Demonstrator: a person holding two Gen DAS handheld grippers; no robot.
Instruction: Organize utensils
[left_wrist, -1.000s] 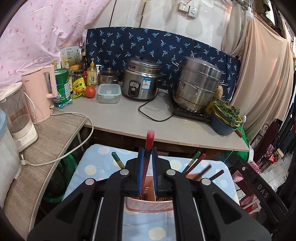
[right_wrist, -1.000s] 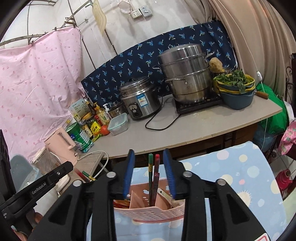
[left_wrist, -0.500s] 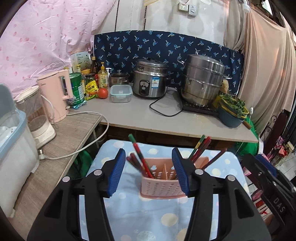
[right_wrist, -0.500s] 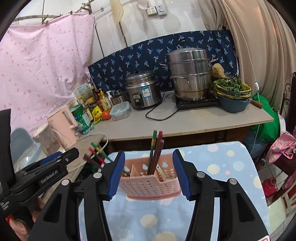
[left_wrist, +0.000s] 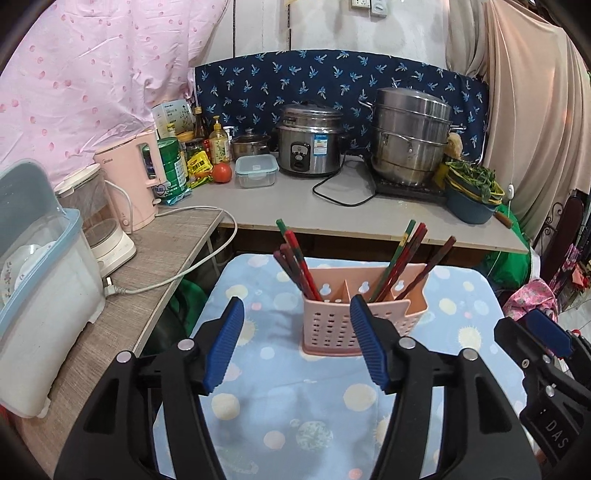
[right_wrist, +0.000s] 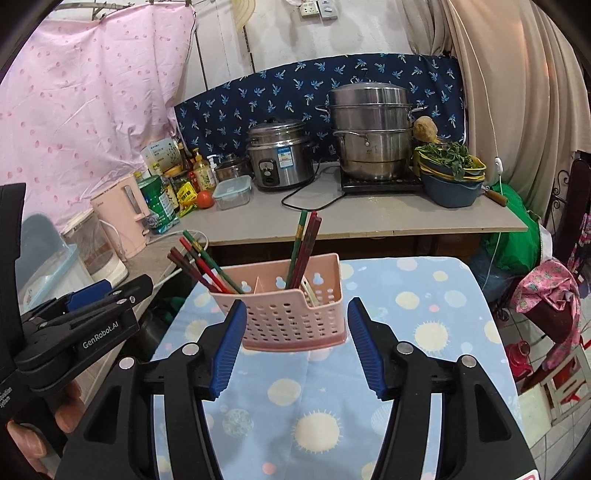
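A pink perforated utensil basket (left_wrist: 364, 317) (right_wrist: 295, 314) stands on a blue dotted cloth (left_wrist: 295, 406) (right_wrist: 424, 332). Red, green and brown chopsticks (left_wrist: 295, 262) lean out of its left compartment, and more chopsticks (left_wrist: 402, 258) lean out of its right side. They also show in the right wrist view, left bunch (right_wrist: 201, 264) and right bunch (right_wrist: 304, 247). My left gripper (left_wrist: 297, 343) is open and empty, just short of the basket. My right gripper (right_wrist: 295, 345) is open and empty, in front of the basket.
Behind the cloth runs a grey counter (left_wrist: 295, 206) with a rice cooker (left_wrist: 308, 144), a steel steamer pot (left_wrist: 410, 136), a blue bowl of greens (left_wrist: 471, 192), a lidded box (left_wrist: 256, 170) and bottles. A pink kettle (left_wrist: 129, 181) and a plastic bin (left_wrist: 40, 288) stand at left.
My left gripper let go of a red chopstick, opened and drew back from the basket. My right gripper opened wider and drew back too. The chopstick now stands in the basket's left compartment.
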